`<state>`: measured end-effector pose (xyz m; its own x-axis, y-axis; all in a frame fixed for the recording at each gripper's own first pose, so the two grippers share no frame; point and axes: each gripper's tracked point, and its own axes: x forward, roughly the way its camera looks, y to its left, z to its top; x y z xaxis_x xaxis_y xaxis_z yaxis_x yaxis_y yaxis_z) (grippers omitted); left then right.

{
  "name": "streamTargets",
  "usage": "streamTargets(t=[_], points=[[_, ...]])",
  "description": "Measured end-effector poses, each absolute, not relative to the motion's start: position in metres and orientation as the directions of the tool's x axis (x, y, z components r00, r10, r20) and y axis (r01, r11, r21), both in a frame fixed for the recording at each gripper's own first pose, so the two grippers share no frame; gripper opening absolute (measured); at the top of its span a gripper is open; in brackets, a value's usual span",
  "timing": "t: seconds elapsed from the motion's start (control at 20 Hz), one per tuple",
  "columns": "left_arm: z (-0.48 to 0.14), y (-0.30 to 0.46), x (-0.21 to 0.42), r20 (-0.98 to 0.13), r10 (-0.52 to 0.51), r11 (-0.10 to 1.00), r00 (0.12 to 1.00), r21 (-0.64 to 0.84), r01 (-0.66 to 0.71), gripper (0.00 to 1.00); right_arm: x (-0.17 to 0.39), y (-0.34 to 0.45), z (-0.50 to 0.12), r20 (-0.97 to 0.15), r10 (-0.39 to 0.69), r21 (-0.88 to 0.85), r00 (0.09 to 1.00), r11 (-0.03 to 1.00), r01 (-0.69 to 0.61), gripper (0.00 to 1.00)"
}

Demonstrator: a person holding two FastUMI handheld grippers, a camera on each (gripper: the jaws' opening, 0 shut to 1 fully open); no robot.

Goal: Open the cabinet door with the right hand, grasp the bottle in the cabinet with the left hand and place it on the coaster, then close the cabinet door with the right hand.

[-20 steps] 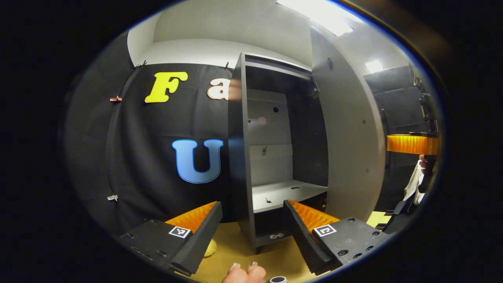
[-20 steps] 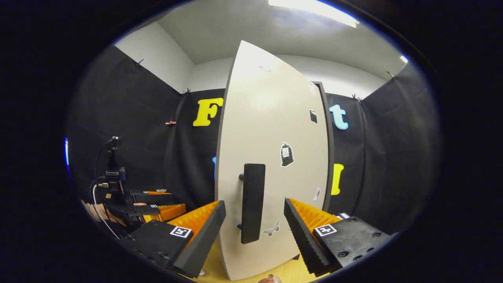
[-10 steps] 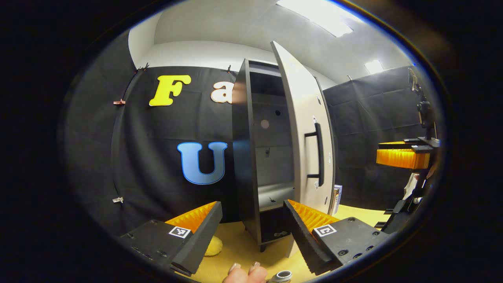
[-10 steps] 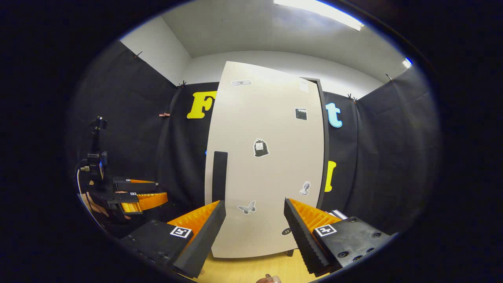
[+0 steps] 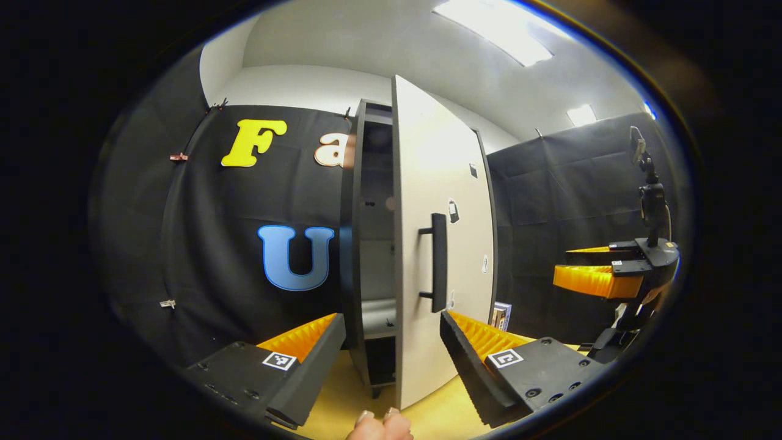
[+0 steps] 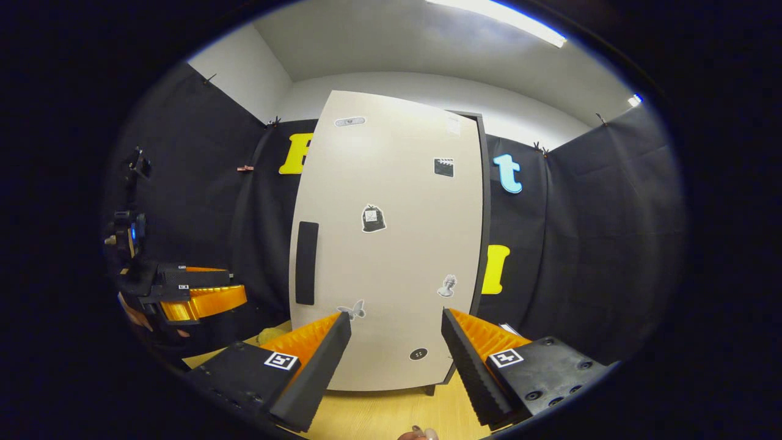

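Observation:
The tall dark cabinet (image 5: pixel 353 244) stands on the wooden table with its pale door (image 5: pixel 421 244) swung most of the way to, a narrow gap still showing the inside. The door's black handle (image 5: pixel 438 263) faces out. In the right gripper view the door (image 6: pixel 391 244) faces me almost flat, its handle (image 6: pixel 306 263) at the left. My right gripper (image 6: pixel 394 351) is open and apart from the door, with nothing between its fingers; it also shows far right as the right gripper (image 5: pixel 602 278). My left gripper (image 5: pixel 391 348) is open and empty, also seen as the left gripper (image 6: pixel 195 296).
The wooden table (image 6: pixel 379 415) runs under the cabinet. A small yellow lump (image 6: pixel 269 335) lies on it left of the door. A boxy item (image 5: pixel 501 315) leans by the cabinet's right side. Fingertips of a hand (image 5: pixel 379 425) show at the bottom edge.
The door has swung from wide open to nearly shut. My right gripper has drawn away from the handle. The bottle's top has slipped out of the left gripper view's bottom edge.

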<state>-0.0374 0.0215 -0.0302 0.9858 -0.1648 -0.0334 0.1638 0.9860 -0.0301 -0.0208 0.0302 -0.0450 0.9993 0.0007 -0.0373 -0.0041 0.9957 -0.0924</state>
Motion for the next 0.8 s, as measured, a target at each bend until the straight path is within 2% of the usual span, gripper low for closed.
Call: streamTargets(t=[0.35,0.8], points=[[-0.018,-0.004,-0.032,-0.011,-0.118,0.993,0.993,-0.026,0.117,0.98,-0.016,0.002,-0.048,-0.049,0.031,-0.089,0.998,0.995,-0.036,0.97],[-0.017,-0.014,-0.025,-0.019,-0.054,0.998,0.998,-0.015,0.053,0.98,-0.015,-0.032,-0.049,-0.038,-0.024,-0.083,0.999,0.996,0.021,0.97]])
